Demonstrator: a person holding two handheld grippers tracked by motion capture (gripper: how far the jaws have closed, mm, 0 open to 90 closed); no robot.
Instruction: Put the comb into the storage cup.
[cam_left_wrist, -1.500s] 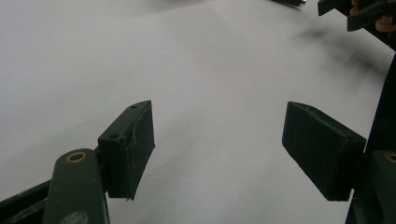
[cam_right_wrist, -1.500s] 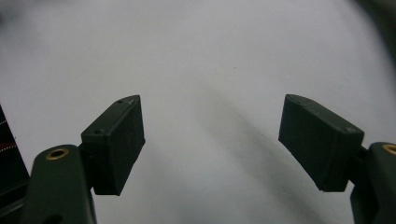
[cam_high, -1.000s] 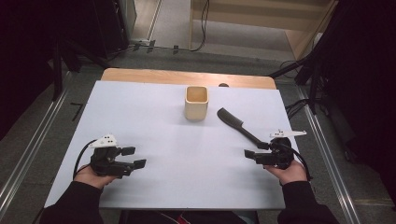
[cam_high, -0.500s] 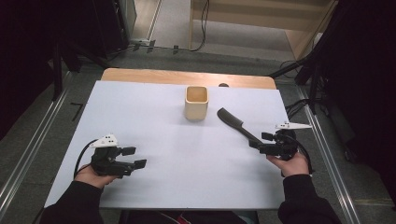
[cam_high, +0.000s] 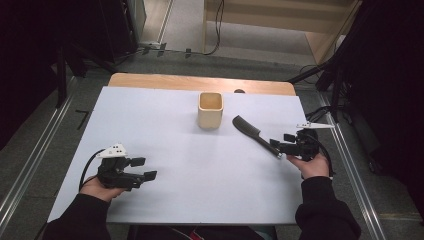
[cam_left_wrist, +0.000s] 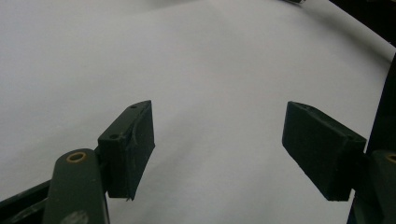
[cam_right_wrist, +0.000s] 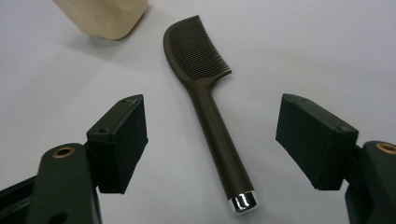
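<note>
Right gripper view: right gripper jaws wide, straddling comb handle; comb lies flat just right of wooden cup. Best to close squarely mid-handle, not on teeth. Left gripper wide, empty, well left of cup.

We get a brightly lit table with dark, dim surroundings. Soft shadows under the cup. Small glare on the comb tip. Close-up edges curve; all sharp.
</note>
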